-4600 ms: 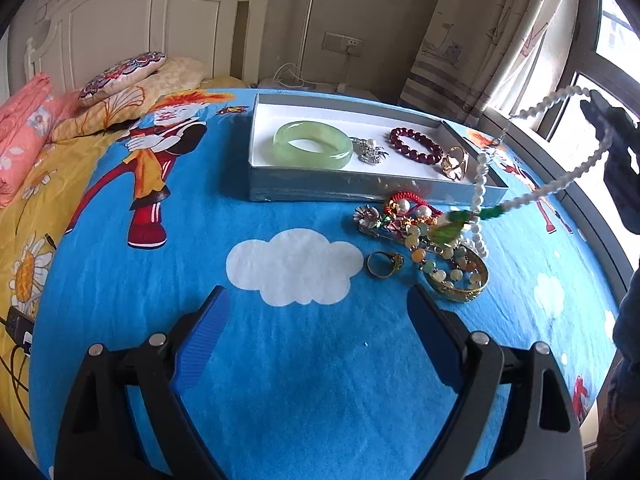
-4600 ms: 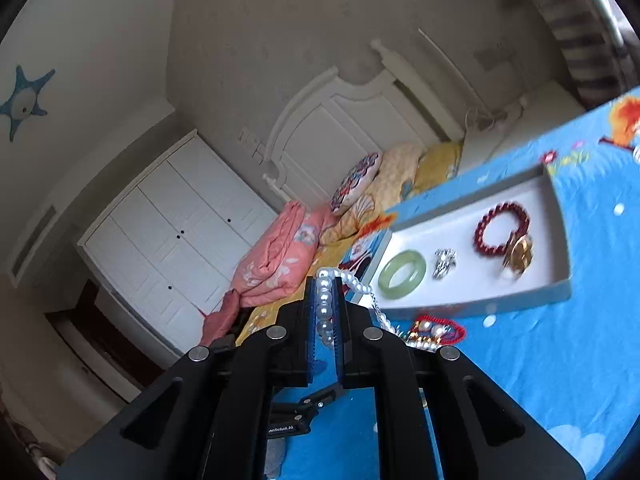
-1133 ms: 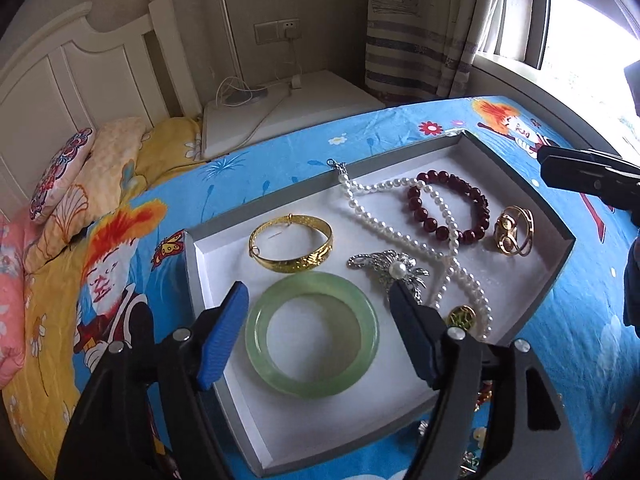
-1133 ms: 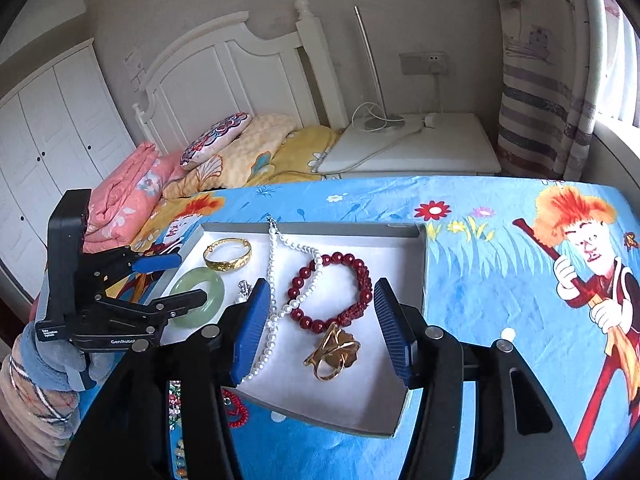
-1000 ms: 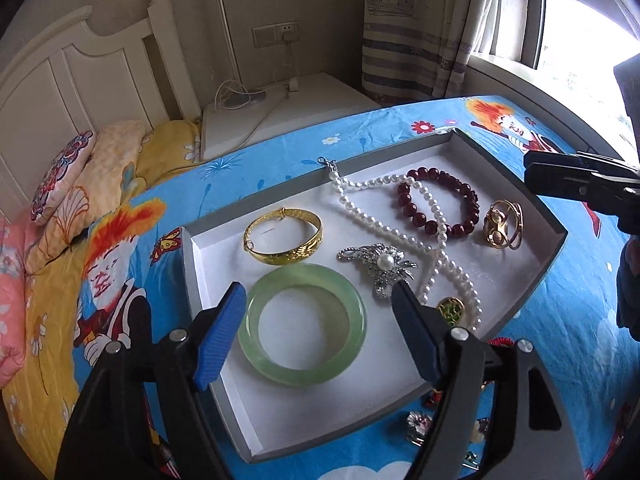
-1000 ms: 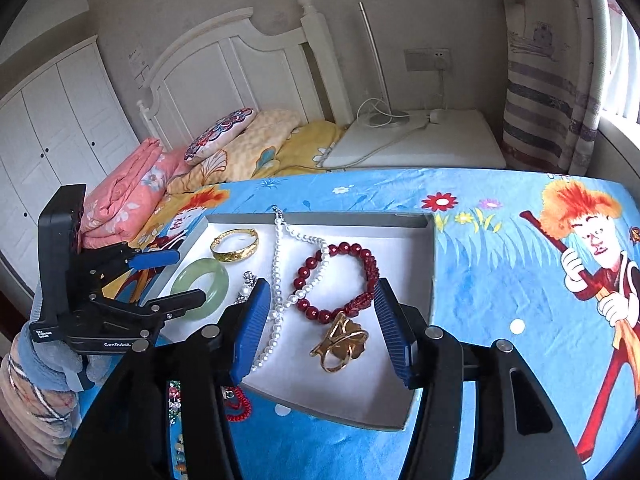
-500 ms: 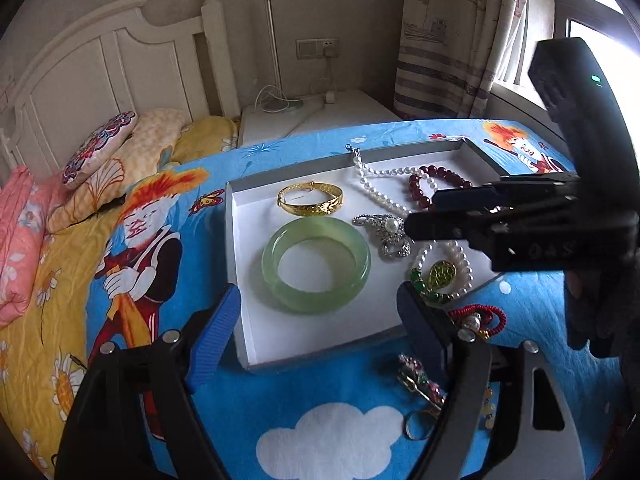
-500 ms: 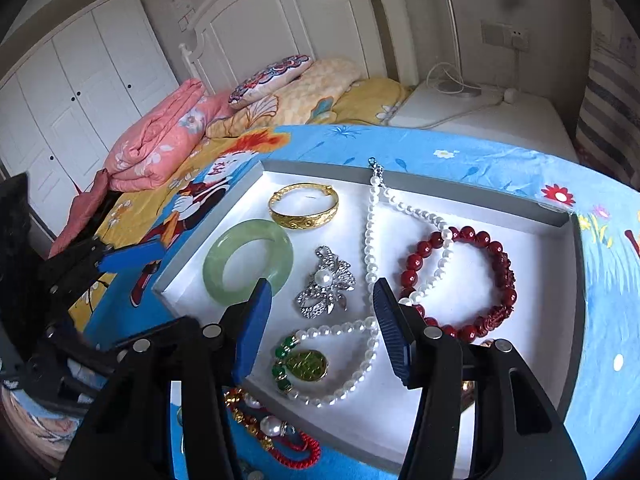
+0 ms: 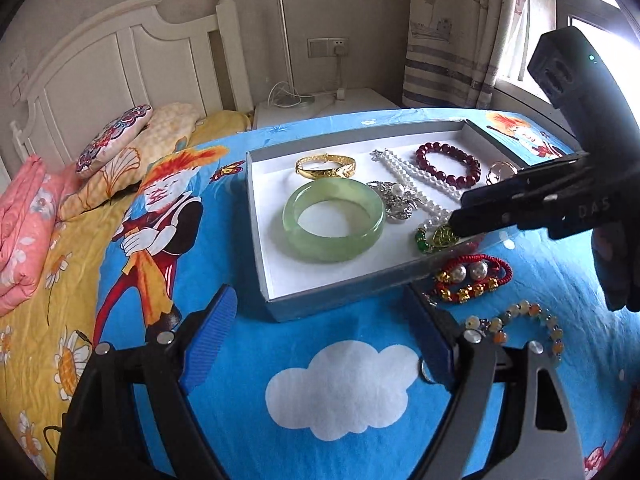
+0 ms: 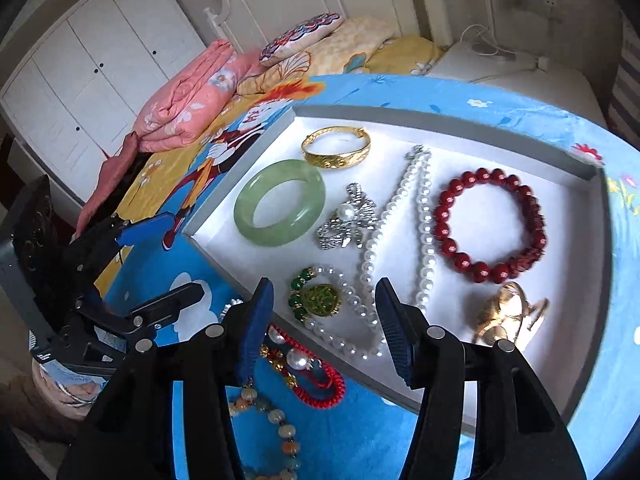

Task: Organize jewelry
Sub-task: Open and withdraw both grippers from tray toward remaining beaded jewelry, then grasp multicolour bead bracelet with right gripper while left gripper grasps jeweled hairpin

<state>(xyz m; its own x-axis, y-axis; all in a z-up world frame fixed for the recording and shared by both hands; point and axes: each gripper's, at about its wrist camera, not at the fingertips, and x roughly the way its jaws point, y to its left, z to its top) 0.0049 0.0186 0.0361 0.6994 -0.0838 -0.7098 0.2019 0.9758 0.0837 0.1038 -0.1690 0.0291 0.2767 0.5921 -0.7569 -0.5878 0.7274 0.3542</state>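
Currently | pearl necklace (image 10: 420, 216) is being left lying in tray (image 10: 440, 120), just beyond right hand-held gripper (image 10: 324, 320) | both hand-held grippers are being held spread, empty.

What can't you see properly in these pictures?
- Gold ring, left view: the right gripper covers part of it.
- Ring on the sheet, left view: mostly behind the left gripper's finger.
- Bead bracelet, right view: cut off by the bottom edge and the right gripper's finger.
- Red cord bracelet, right view: its near part sits behind that finger.
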